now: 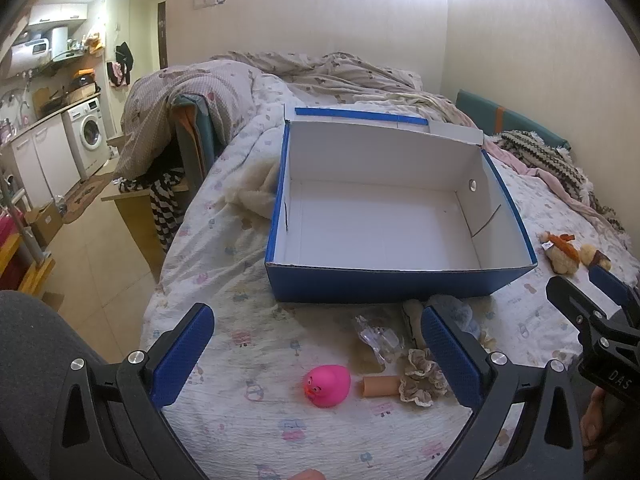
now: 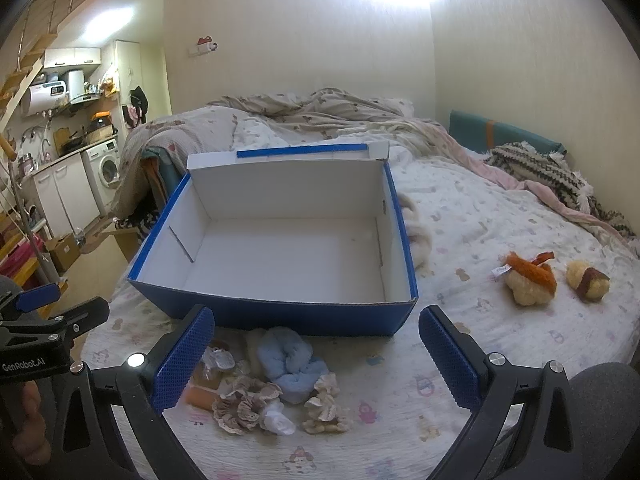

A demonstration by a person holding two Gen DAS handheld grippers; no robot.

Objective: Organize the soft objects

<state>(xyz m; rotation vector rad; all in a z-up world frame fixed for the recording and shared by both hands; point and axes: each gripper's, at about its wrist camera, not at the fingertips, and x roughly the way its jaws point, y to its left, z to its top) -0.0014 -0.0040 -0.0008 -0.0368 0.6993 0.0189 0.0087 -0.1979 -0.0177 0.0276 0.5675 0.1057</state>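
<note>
An empty blue box with a white inside (image 1: 380, 216) (image 2: 288, 248) sits on the bed. In front of it lie a pink rubber duck (image 1: 327, 385), a peach tube (image 1: 381, 386), a lace scrunchie (image 1: 422, 380) (image 2: 244, 402), a light blue scrunchie (image 2: 294, 364), a cream scrunchie (image 2: 326, 404) and a small wrapped toy (image 1: 376, 338). Two plush toys (image 2: 530, 276) (image 2: 588, 278) lie to the right. My left gripper (image 1: 318, 350) is open above the duck. My right gripper (image 2: 316, 350) is open above the scrunchies.
The bed has a patterned sheet (image 2: 480, 220), with rumpled blankets (image 2: 320, 112) at the far end and a knitted throw (image 2: 540, 168) at the right. The bed's left edge drops to the floor (image 1: 92, 264), with a kitchen area (image 1: 60, 128) beyond.
</note>
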